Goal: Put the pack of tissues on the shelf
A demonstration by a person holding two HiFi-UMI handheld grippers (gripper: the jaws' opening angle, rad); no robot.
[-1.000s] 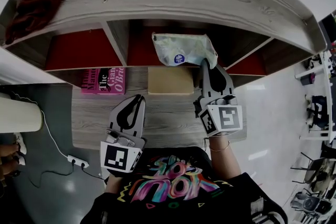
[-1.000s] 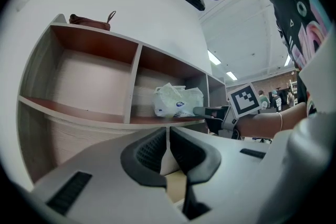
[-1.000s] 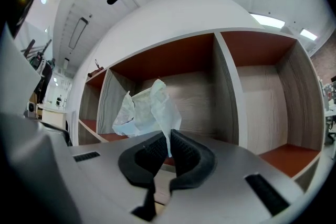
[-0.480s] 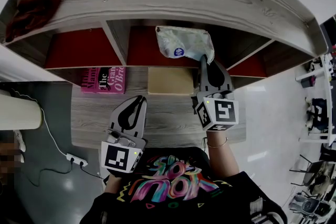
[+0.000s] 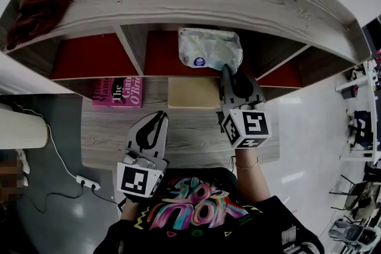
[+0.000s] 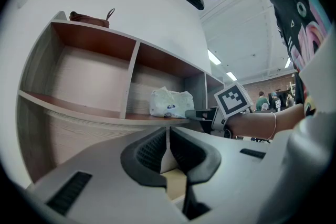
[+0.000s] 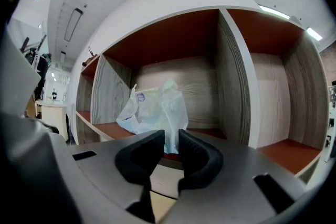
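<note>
R gripper (image 5: pixel 228 70) jaws opening, pack (image 5: pixel 209 49) edge sitting betw. them, pack resting on shelf (image 5: pixel 159 57). L gripper (image 5: pixel 159 116) jaws closed, empty, hovering over bench (image 5: pixel 190 135).

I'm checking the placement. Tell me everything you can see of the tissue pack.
The tissue pack is a soft, crinkled pale-green plastic bundle with a round blue label. It rests in the middle compartment of the shelf, on the red-brown board near the front edge. Its near corner lies between the jaws of the right tongs, which are opening.

Left gripper (image 5: pixel 159 116) low, jaws together; right gripper (image 5: pixel 228 70) extended, jaws opening.
</note>
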